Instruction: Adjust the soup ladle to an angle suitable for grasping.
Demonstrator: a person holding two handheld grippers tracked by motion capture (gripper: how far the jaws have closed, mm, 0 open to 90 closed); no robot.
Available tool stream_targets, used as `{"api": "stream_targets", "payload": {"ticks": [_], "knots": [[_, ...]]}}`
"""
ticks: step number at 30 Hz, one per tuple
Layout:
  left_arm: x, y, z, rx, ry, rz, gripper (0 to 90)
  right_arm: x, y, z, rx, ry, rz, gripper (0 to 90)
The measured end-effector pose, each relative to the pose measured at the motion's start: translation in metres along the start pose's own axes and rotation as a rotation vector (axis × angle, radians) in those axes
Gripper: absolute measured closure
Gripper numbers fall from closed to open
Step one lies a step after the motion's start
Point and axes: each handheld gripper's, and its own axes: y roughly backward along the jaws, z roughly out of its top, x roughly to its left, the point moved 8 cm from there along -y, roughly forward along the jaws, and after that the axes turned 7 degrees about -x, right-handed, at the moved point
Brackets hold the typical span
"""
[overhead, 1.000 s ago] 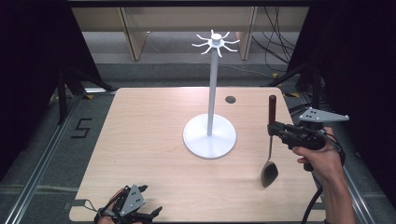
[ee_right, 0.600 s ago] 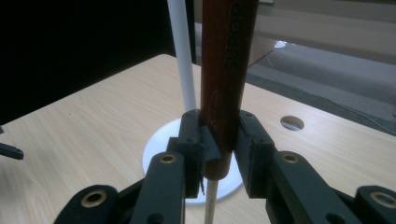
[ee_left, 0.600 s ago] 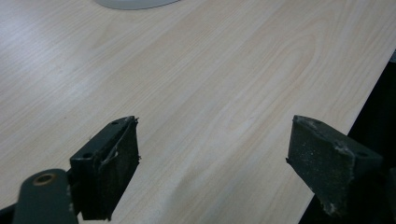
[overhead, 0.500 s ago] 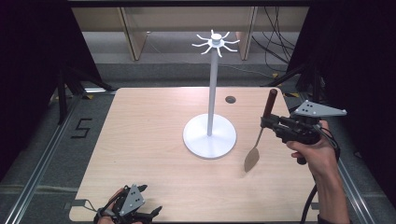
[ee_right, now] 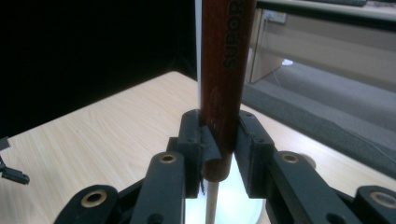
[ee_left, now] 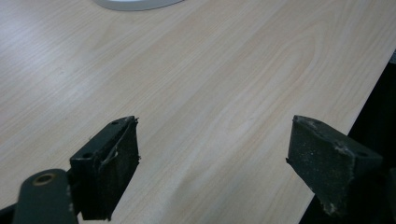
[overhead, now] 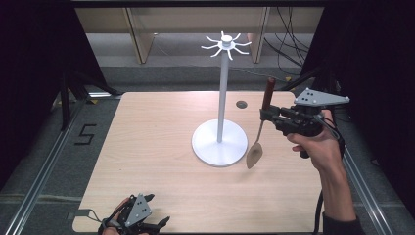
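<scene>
A utensil with a dark red-brown wooden handle [overhead: 267, 93] and a metal head [overhead: 254, 155] hangs upright above the table, head down, just right of the white stand's round base [overhead: 219, 142]. My right gripper [overhead: 266, 115] is shut on the handle. In the right gripper view the handle [ee_right: 226, 70] is clamped between the jaws of that gripper [ee_right: 222, 140], and the stand's pole [ee_right: 212, 200] rises behind it. The stand carries a ring of hooks [overhead: 225, 44] on top. My left gripper [overhead: 159, 223] rests at the table's near left edge; its jaws [ee_left: 215, 126] stand open over bare wood.
The wooden table [overhead: 147, 147] has a small dark round hole [overhead: 241, 104] behind the stand. Metal rails run along both sides of the table. Black curtains and cables stand at the far right. The stand's base [ee_left: 135, 3] shows at the top of the left gripper view.
My right gripper has risen and moved left toward the stand with the utensil. The metal head has left the table and swung in beside the base. The left gripper has stayed put.
</scene>
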Motion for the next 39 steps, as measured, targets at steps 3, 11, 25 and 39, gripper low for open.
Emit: {"api": "stream_targets", "payload": {"ticks": [3,11,25,39], "knots": [[-0.003,0.000,-0.001,0.001,0.015,-0.012,15.7,0.001,-0.005,0.008,-0.010,0.010,0.009,74.0],[-0.001,0.000,0.000,-0.001,0.003,-0.003,15.6,0.005,-0.018,0.025,-0.009,0.011,0.013,74.1],[-0.002,0.000,0.000,-0.003,0.015,-0.008,15.6,-0.001,-0.031,0.043,-0.013,0.002,-0.002,74.0],[-0.001,0.001,0.001,-0.005,0.003,-0.008,15.6,-0.006,-0.040,0.055,0.003,0.011,-0.018,74.0]]}}
